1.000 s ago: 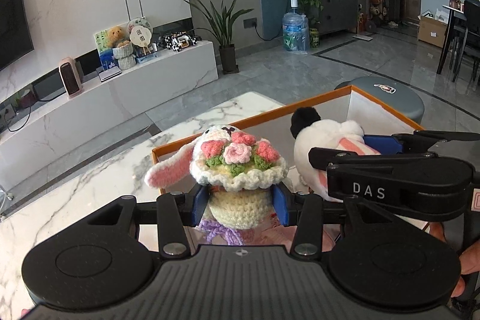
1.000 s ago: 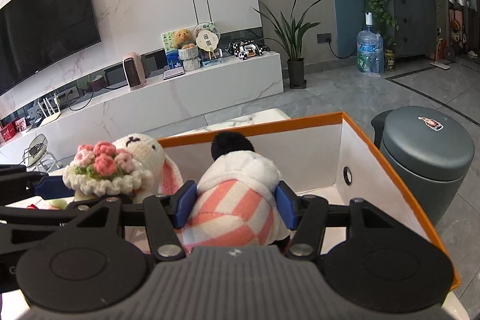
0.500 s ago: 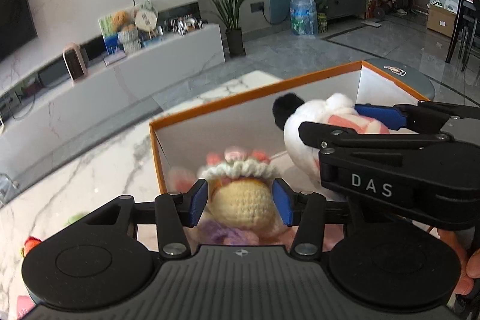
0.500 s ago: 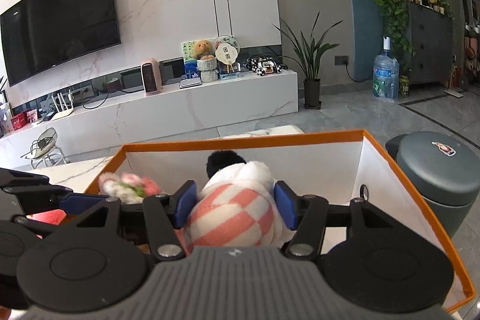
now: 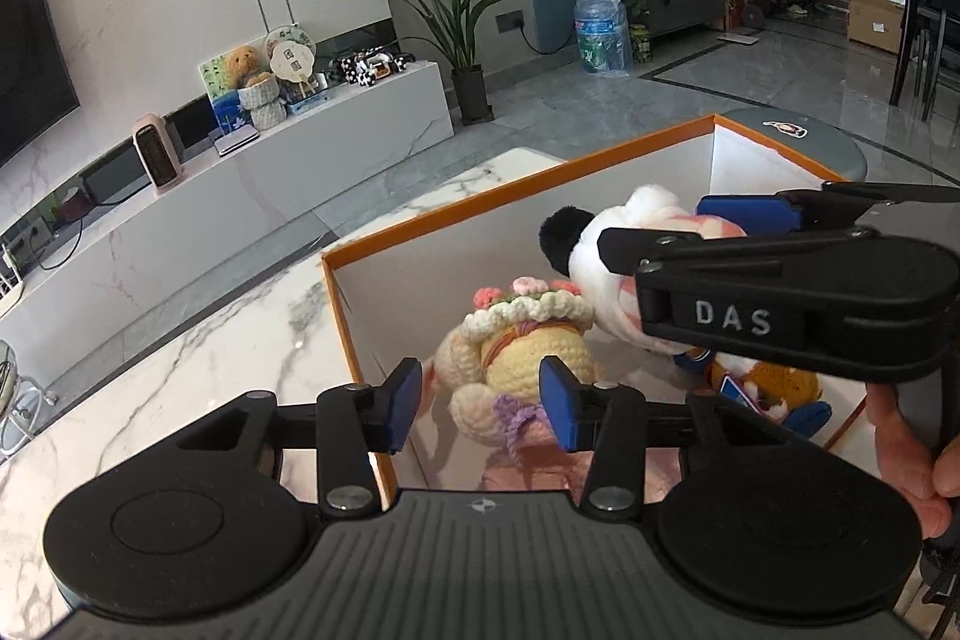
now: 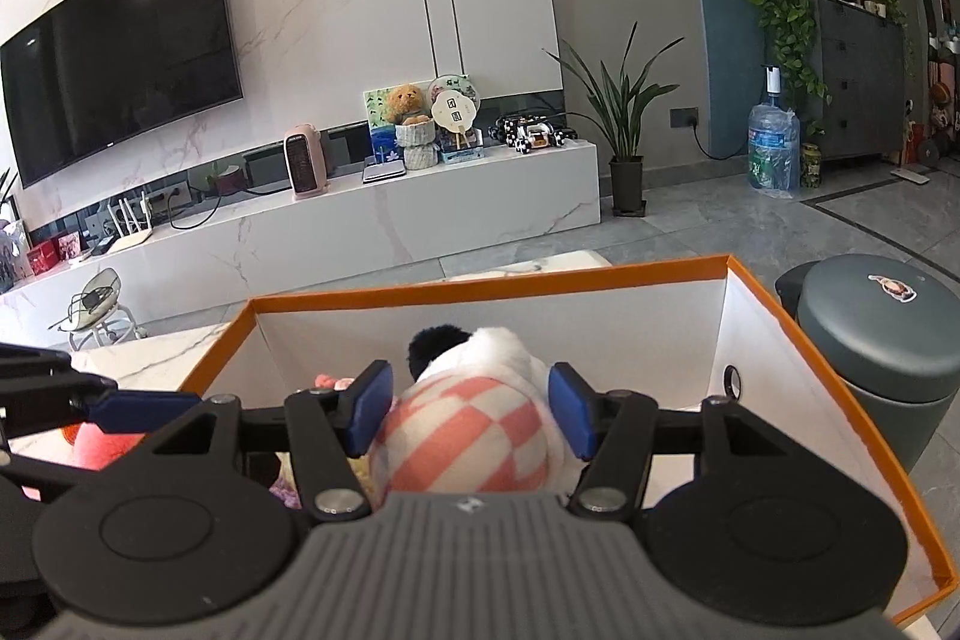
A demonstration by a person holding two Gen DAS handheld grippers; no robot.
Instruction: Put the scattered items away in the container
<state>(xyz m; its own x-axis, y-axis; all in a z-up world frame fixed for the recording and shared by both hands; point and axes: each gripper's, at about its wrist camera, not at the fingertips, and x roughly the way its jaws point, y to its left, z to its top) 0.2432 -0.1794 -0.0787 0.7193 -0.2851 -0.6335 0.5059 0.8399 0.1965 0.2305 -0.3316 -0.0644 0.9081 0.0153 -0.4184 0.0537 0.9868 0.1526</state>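
The orange-rimmed box [image 5: 630, 157] is open on top; its right half is blocked by the right claw [image 6: 471, 415] and its plush toy [image 6: 474, 436].

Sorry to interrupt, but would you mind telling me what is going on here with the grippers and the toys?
A person with a gripper in each hand is tidying soft toys into the orange-rimmed box. The left gripper has its jaws open, and the crocheted bunny lies on the box floor below them. The right gripper is over the box with the pink-checked plush between its jaws, apparently gripped. Another small toy already lies inside.
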